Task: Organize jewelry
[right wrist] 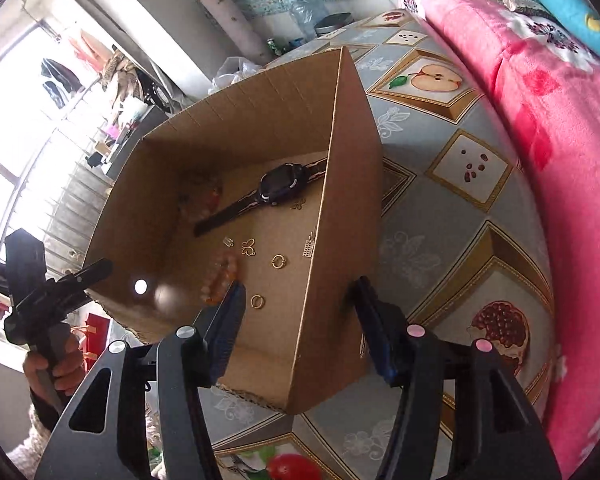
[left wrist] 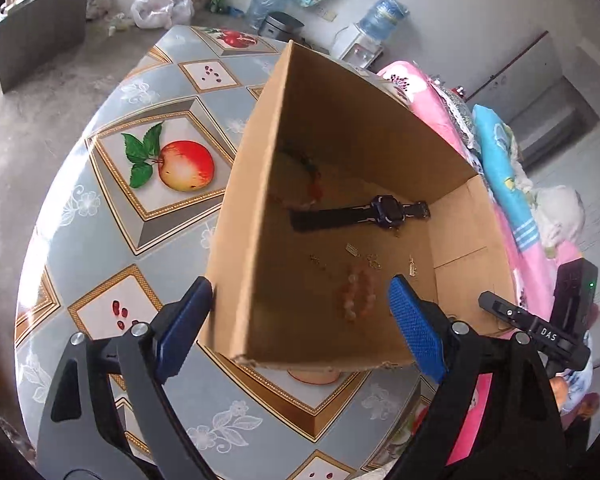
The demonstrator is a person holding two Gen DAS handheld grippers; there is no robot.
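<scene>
The left tongs (left wrist: 300, 316) stand wide, one finger outside the cardboard box (left wrist: 256, 240) and one over its near rim, pressing nothing. The right tongs (right wrist: 300, 320) stand partly apart astride the box's right wall, holding nothing. The box sits on the desk (left wrist: 100, 240), covered in a fruit-print cloth. On its floor lie a pink bead bracelet (left wrist: 358, 294), gold rings (right wrist: 278, 261), small gold charms (right wrist: 248, 247) and, farther in, a dark wristwatch (left wrist: 384, 210). Pink bedding (right wrist: 560, 160) lies beyond.

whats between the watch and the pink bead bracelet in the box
In the right wrist view, small gold pieces lie on the box floor between the watch and the bead bracelet.
</scene>
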